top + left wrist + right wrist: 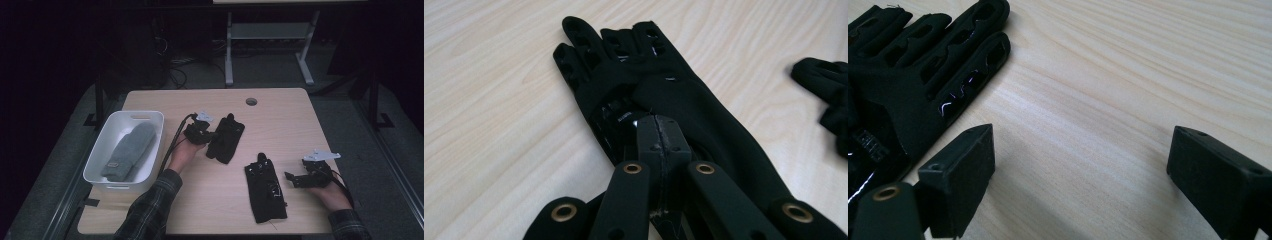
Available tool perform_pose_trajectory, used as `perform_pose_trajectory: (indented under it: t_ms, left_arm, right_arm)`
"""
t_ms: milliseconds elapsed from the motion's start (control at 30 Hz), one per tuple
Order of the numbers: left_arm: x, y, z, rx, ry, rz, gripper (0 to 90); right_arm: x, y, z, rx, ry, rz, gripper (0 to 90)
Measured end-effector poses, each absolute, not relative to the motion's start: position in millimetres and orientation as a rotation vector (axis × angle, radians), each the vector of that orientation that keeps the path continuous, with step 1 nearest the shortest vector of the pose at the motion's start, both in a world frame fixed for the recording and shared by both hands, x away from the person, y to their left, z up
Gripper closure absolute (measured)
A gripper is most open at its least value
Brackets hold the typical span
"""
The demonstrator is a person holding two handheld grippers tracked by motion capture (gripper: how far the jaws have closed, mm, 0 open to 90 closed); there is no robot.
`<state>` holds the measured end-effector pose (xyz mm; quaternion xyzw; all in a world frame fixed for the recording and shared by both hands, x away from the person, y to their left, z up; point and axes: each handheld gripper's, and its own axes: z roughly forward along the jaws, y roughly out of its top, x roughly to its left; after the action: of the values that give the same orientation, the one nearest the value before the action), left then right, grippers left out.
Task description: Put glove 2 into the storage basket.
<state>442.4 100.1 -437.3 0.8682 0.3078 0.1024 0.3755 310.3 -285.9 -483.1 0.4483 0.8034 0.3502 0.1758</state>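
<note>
Here, nearest me by the tabletop's front edge, my right gripper [295,179] rests with its blocky black jaws spread wide over bare pale wood grain, holding nothing. Just beside it lies a black fabric glove [265,190], flat and long, its perforated fingers [955,42] pointing toward the far edge. Further in, left of the middle, my left gripper [659,142] is clenched on the second black glove [649,100], pinching a fold of its soft cloth near the glossy patch. Along the left edge sits a white plastic bin [100,150] holding a grey knitted mitten [130,150]. A round grommet hole [251,101] marks the far edge.
</note>
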Motion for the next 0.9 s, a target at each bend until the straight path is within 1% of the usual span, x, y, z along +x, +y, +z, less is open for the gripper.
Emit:
perform_pose_trajectory:
  t_ms: [200, 333, 400, 600, 900]
  left_arm:
    - [451, 93, -452, 2.249, 0.808, 0.256, 89.5]
    - [452, 91, -463, 2.300, 0.803, 0.260, 89.5]
    - [452, 92, -464, 2.282, 0.817, 0.244, 89.5]
    - [447, 93, -462, 2.301, 0.798, 0.226, 89.6]
    - [428, 98, -462, 2.318, 0.758, 0.182, 89.7]
  right_arm:
    - [310, -286, -483, 1.269, 2.275, 0.992, 11.7]
    - [310, -286, -483, 1.269, 2.276, 0.992, 11.7]
    - [311, -286, -483, 1.267, 2.276, 0.992, 11.6]
    - [310, -286, -483, 1.267, 2.276, 0.992, 11.6]
    - [311, -286, -483, 1.270, 2.274, 0.993, 11.7]
